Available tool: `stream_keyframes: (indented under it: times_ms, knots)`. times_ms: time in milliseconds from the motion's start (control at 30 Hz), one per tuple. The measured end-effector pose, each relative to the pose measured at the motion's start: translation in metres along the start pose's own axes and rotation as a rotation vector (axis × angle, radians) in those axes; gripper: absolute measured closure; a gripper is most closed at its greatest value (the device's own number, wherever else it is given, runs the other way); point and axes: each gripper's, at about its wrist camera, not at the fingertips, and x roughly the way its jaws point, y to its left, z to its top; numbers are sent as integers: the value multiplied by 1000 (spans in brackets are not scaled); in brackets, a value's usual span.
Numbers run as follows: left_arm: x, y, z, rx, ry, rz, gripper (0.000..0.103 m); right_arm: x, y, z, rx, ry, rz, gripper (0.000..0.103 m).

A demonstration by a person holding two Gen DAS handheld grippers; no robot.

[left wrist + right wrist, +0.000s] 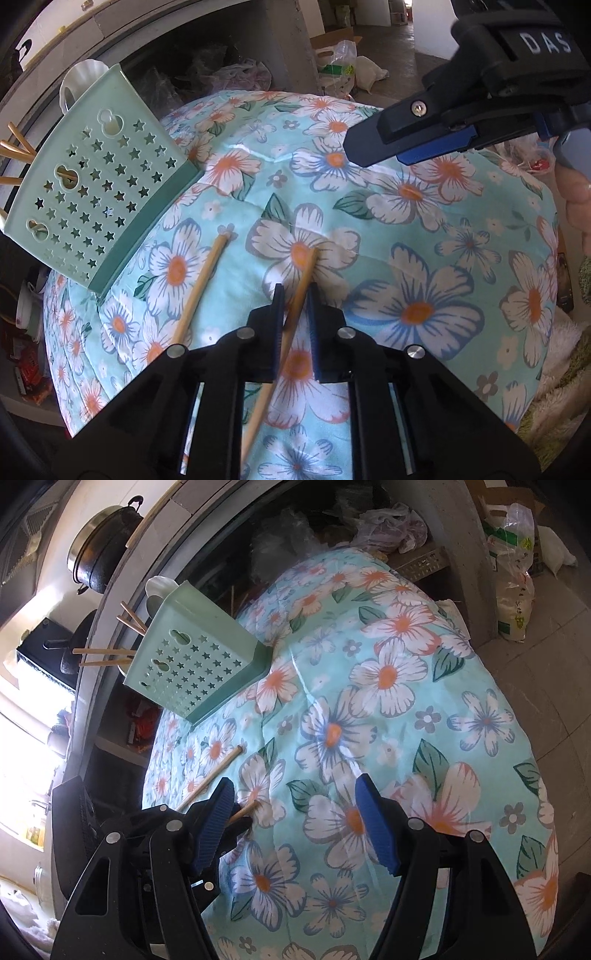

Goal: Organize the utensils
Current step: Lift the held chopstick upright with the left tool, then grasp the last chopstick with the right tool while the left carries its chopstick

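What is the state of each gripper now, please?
Left gripper: closed on a chopstick lying on the floral cloth.
Right gripper: open, holding nothing.

Two bare wooden chopsticks flat on the floral cloth, roughly parallel, near each other, not touching: left chopstick, right chopstick. Pale green holder with star cutouts stands beyond, more chopsticks sticking out.

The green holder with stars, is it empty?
No. The green holder stands upright on the cloth, and several chopsticks poke out of its top.
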Motion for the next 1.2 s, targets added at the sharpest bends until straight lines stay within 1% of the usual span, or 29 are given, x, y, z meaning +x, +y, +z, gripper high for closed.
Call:
stream_keyframes:
  times_ms: [67, 233, 333, 433, 600, 733, 833, 933, 967, 1100, 1200]
  knots:
    - [-3, 6, 1, -23, -7, 5, 99, -1, -1, 1, 5, -5, 3, 36]
    - [-19, 34, 3, -132, -51, -1, 99, -6, -3, 3, 27, -23, 23, 36]
    - [-39, 58, 1, -227, -97, 5, 99, -9, -3, 4, 48, -35, 57, 36]
    - [-59, 83, -6, -330, -143, 14, 99, -9, 0, 5, 69, -37, 113, 37]
    - [-92, 126, -26, -531, -249, 15, 99, 12, 19, 4, 96, 16, 227, 39]
    - [-107, 151, -41, -667, -319, 33, 99, 43, 39, 4, 117, 84, 284, 43]
    - [-115, 165, -53, -754, -367, 22, 99, 72, 49, 3, 146, 143, 287, 47]
    - [-118, 172, -58, -791, -392, 24, 99, 99, 54, 1, 172, 189, 225, 52]
    - [-118, 174, -60, -797, -397, 24, 99, 105, 54, 1, 178, 188, 208, 55]
    - [-119, 177, -67, -811, -404, 18, 99, 115, 60, 7, 196, 157, 172, 56]
    - [-118, 180, -72, -823, -409, 16, 99, 122, 63, 9, 204, 131, 136, 67]
